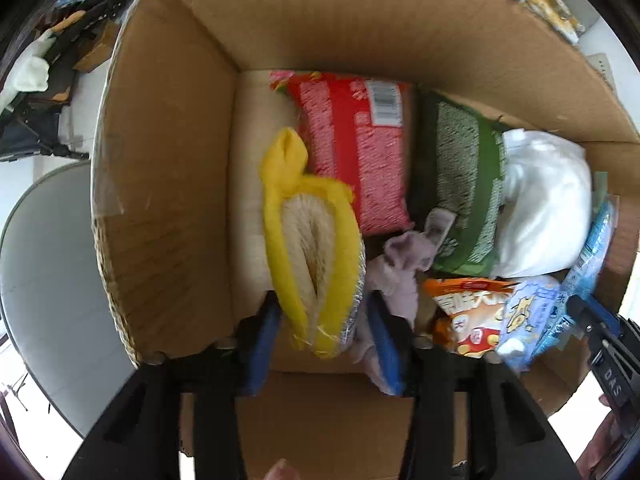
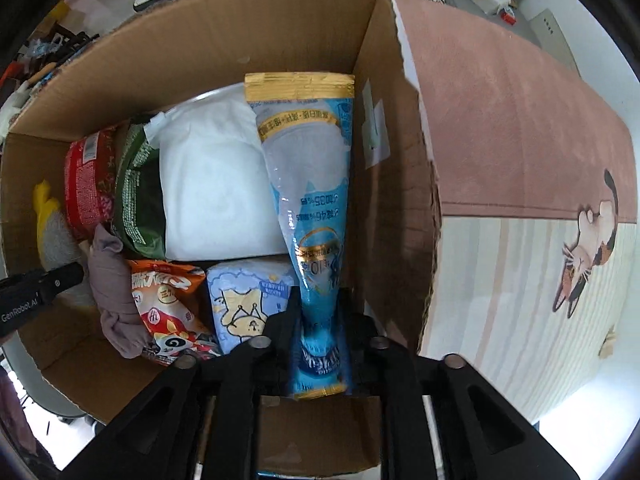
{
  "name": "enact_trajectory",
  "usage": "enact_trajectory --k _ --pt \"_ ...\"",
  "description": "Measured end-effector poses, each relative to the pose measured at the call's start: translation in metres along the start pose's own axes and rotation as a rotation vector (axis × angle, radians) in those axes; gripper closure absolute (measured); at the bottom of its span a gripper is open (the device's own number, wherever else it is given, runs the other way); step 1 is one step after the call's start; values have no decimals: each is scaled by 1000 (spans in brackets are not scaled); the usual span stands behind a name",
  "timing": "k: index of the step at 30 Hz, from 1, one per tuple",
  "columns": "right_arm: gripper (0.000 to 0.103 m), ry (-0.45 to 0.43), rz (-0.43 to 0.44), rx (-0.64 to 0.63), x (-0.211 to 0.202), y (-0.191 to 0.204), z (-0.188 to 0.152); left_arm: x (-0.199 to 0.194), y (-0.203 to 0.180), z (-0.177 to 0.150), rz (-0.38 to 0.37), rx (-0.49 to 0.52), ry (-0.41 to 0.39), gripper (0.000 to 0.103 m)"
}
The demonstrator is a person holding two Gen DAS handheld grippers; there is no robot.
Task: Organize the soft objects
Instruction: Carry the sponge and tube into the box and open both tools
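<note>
- Most soft items already sit inside the cardboard box (image 2: pixel 224 36).
- Left gripper (image 1: pixel 324 332) clamps the yellow slipper (image 1: pixel 312 248) by its left wall.
- Right gripper (image 2: pixel 320 344) pinches the blue packet (image 2: pixel 312 184) against its right wall; release seemingly remains.

Blue pouch (image 2: pixel 310 216) print blurred; right tongs (image 1: pixel 592 320) edge-cropped.
</note>
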State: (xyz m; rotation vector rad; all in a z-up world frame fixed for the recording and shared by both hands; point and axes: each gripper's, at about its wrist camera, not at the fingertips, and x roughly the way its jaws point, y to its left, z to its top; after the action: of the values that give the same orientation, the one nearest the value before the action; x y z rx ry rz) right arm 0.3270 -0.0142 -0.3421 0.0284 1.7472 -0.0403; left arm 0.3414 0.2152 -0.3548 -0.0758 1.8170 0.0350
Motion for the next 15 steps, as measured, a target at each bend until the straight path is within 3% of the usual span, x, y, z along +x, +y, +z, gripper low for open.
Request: enact_trajectory --k 1,6,7,8,10,15 --pt "57 -7 11 7 -1 -1 0 -3 1 1 -8 -8 -14 41" --pt "38 -28 22 -10 -15 3 -2 -23 -12 -1 -21 -1 -70 22" --pt "28 -24 26 -15 -17 5 -3 -28 -24 -2 -19 2 -76 15" --pt "11 -24 28 -22 -18 7 -4 -32 -28 -4 -10 4 -86 12" --pt "5 -39 34 -41 -24 11 -6 -39 -33 -8 -1 18 -108 3" --pt "0 -61 17 -59 -35 24 -10 -50 -42 -20 16 36 -148 2"
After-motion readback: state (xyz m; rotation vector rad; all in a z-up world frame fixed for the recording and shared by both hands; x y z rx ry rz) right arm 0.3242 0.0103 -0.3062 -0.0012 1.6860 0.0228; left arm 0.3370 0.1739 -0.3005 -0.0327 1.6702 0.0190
